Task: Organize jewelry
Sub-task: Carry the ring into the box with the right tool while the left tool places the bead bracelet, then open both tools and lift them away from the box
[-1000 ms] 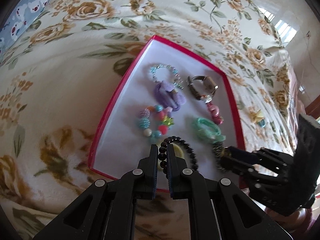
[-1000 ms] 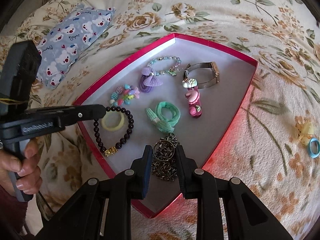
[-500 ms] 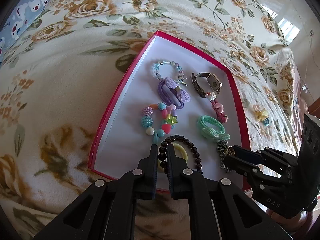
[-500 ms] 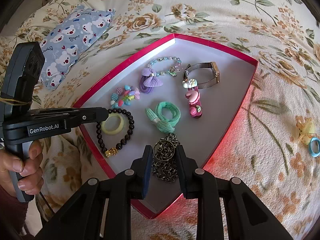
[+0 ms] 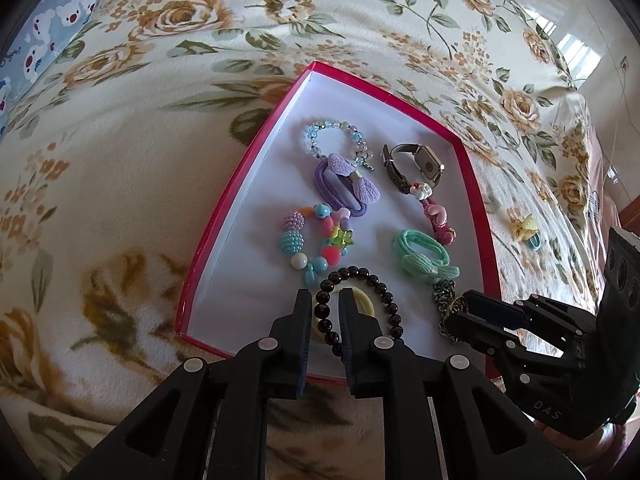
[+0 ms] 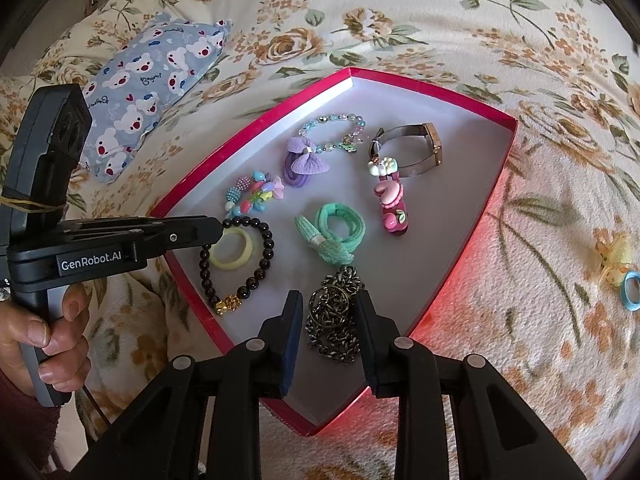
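Note:
A red-rimmed box point(image 5: 240, 184) point(image 6: 460, 276) with a white floor lies on the flowered bedspread and holds several pieces of jewelry. My left gripper point(image 5: 325, 300) point(image 6: 216, 232) is slightly open around the black bead bracelet point(image 5: 384, 292) point(image 6: 264, 256), which lies on the box floor around a yellow ring point(image 6: 232, 254). My right gripper point(image 6: 329, 300) point(image 5: 460, 308) is open around the dark metal chain point(image 6: 334, 320) point(image 5: 444, 296), which lies on the box floor. A mint hair tie point(image 6: 336, 232), pink clip point(image 6: 390, 204), watch point(image 6: 416, 148), purple bow tie point(image 6: 304, 164) and bead bracelets lie beyond.
A yellow clip point(image 6: 612, 256) point(image 5: 524, 228) and a small blue ring point(image 6: 630, 284) lie on the bedspread right of the box. A blue bear-print pillow point(image 6: 148, 80) lies at the far left. A hand point(image 6: 52, 332) holds the left gripper.
Both grippers have opened. The left let go of the black bead bracelet and the right let go of the chain; both pieces now lie on the box floor.

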`<action>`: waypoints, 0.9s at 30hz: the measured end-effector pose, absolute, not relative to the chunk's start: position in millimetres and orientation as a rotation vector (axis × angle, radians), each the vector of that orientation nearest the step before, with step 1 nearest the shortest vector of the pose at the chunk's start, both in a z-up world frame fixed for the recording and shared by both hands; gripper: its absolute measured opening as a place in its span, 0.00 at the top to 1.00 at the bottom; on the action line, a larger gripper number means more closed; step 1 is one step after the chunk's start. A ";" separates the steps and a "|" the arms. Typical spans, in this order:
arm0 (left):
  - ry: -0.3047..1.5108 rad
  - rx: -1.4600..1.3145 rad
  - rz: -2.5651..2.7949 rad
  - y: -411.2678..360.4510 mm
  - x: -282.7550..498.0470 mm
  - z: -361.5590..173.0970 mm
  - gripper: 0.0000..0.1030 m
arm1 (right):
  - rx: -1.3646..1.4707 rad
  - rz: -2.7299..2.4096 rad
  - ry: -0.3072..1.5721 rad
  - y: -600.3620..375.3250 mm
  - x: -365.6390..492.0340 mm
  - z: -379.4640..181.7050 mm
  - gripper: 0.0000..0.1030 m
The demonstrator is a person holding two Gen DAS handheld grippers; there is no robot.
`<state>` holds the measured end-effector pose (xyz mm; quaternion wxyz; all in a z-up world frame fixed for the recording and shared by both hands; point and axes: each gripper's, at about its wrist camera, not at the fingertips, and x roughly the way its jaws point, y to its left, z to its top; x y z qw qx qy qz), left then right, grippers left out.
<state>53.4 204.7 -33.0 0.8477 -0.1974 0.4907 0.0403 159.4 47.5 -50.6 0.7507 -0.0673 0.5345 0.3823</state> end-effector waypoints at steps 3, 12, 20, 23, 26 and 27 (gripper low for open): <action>1.033 -0.412 0.084 204.4 53.1 -32.4 0.82 | -0.137 0.838 1.166 47.1 158.9 -50.0 0.70; 1.022 -0.405 0.087 201.4 47.1 -24.1 0.77 | -0.123 0.835 1.139 45.0 157.3 -43.8 0.58; 1.001 -0.410 0.091 197.9 38.5 -12.4 0.46 | -0.120 0.815 1.094 36.7 155.2 -33.9 0.44; 0.991 -0.418 0.093 197.2 35.0 -7.3 0.37 | -0.098 0.814 1.081 31.8 154.2 -29.9 0.31; 0.975 -0.410 0.097 195.4 28.9 -0.1 0.28 | -0.092 0.802 1.059 26.5 152.9 -25.6 0.25; 0.968 -0.406 0.101 195.0 26.9 2.5 0.25 | -0.089 0.797 1.053 24.4 152.9 -24.5 0.24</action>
